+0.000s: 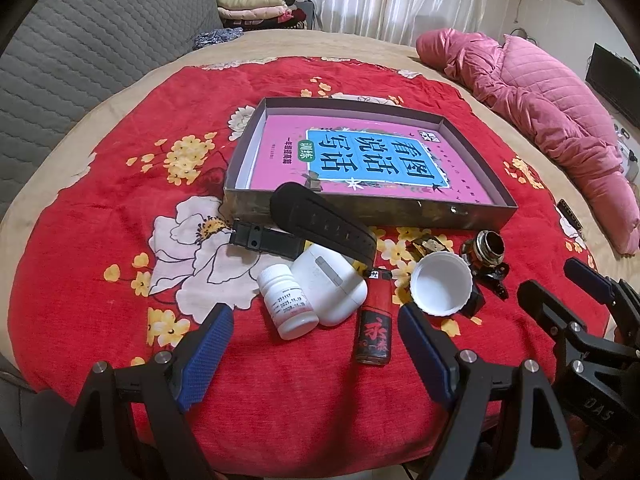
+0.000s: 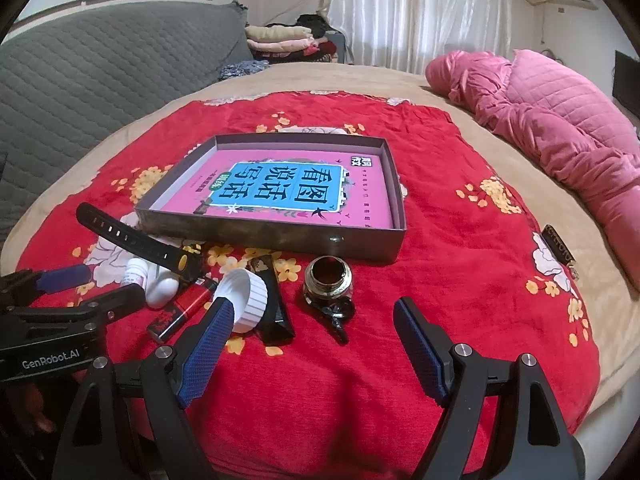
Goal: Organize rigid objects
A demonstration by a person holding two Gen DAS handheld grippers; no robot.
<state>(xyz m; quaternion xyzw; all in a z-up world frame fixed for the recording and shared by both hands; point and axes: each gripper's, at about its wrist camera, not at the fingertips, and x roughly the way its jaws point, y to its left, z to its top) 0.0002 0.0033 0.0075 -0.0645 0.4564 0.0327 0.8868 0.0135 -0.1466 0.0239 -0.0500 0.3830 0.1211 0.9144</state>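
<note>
A shallow dark box [image 1: 360, 210] [image 2: 280, 236] with a pink book [image 1: 360, 156] [image 2: 280, 192] in it lies on the red floral blanket. In front of it lie a black watch [image 1: 320, 226] [image 2: 132, 240], a white pill bottle [image 1: 286, 300] [image 2: 134, 272], a white earbud case [image 1: 330, 286] [image 2: 162, 290], a red lighter [image 1: 376, 320] [image 2: 180, 310], a white cap [image 1: 442, 288] [image 2: 246, 294], a black tube [image 2: 276, 312] and a small dark jar [image 1: 486, 246] [image 2: 328, 280]. My left gripper [image 1: 316, 320] [image 2: 100, 284] is open just short of the bottle and lighter. My right gripper [image 2: 314, 316] [image 1: 556, 276] is open near the jar.
A pink quilted duvet [image 1: 540, 108] [image 2: 560, 120] lies along the right side of the bed. A grey padded headboard [image 1: 80, 48] [image 2: 80, 64] is at the left. Folded clothes [image 1: 256, 8] [image 2: 284, 40] are stacked at the back by white curtains. A small dark label [image 2: 560, 248] lies at the blanket's right edge.
</note>
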